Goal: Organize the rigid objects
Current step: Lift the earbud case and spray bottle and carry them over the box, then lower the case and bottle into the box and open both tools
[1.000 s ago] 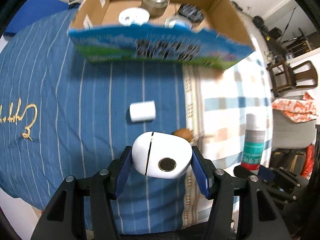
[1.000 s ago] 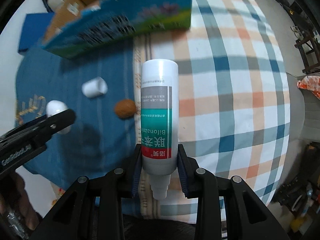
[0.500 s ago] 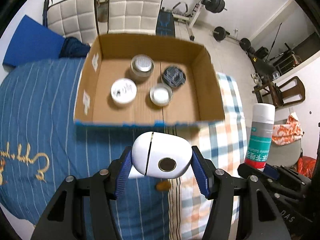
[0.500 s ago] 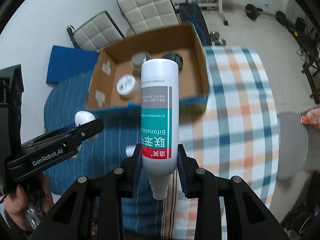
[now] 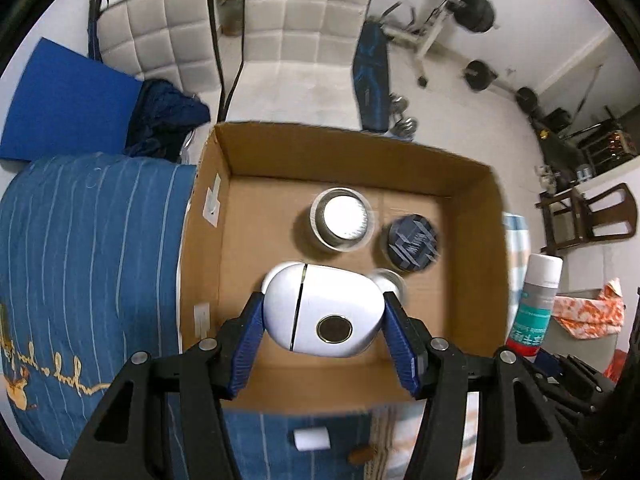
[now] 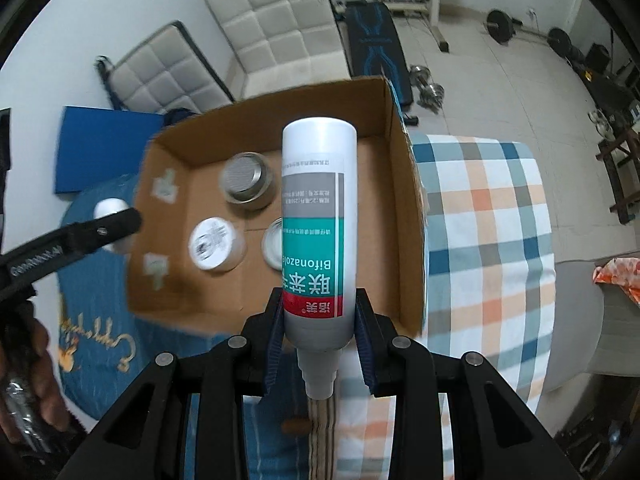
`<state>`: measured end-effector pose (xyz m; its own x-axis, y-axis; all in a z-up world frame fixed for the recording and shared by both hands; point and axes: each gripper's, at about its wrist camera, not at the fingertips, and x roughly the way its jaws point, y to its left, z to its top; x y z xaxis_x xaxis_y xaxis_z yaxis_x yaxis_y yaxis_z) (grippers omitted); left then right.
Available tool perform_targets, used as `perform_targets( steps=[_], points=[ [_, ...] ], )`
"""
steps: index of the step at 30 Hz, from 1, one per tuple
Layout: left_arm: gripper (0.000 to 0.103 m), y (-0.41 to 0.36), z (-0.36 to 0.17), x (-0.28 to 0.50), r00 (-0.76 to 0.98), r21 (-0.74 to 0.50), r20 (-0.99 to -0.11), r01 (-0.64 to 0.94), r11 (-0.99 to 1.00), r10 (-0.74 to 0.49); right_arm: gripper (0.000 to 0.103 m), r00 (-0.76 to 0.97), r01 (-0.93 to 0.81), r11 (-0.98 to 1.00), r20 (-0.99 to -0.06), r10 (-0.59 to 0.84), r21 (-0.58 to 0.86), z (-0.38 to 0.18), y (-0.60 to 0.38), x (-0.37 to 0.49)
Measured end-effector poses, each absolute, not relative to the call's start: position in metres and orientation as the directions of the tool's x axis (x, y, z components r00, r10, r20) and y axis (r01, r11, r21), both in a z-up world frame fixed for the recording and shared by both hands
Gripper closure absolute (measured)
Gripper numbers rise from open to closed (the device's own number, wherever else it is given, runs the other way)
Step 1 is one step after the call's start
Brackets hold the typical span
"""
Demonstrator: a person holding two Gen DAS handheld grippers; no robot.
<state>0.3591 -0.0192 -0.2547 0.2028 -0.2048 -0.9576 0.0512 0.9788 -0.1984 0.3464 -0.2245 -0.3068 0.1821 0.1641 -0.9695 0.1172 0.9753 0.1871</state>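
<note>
- Both grippers have moved up over the cardboard box (image 5: 472,240).
- Left gripper (image 5: 323,322) squeezes a smooth, slippery white earbud case (image 5: 322,312) by its sides.
- Right gripper (image 6: 319,326) squeezes a stiff, light Bifonazole bottle (image 6: 318,220) near its neck.

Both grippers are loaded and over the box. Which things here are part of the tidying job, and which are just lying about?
Part of the job:
- cardboard box
- white case in the left gripper
- Bifonazole bottle in the right gripper
- metal tin, dark blue puzzle, white jar already inside
- white cylinder, brown object on the bed

Lying about:
- padded chairs
- weight bench
- blue mat
</note>
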Motion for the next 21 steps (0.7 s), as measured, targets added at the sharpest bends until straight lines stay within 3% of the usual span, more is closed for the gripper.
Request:
perform_targets(
  steps=[11,21],
  points=[
    [0.048,-0.016,-0.362,0.435,-0.003,-0.080,-0.997,0.024,0.997,-0.080,0.069,-0.009,0.153,0.986,-0.998,0.064,0.062,-0.408,-0.220,0.420],
    [0.048,-0.020,-0.386,0.458,-0.062,-0.011,-0.998,0.048,0.999,-0.008,0.068,-0.069,0.195,0.981,-0.998,0.007,-0.007,-0.434,-0.218,0.437]
  ],
)
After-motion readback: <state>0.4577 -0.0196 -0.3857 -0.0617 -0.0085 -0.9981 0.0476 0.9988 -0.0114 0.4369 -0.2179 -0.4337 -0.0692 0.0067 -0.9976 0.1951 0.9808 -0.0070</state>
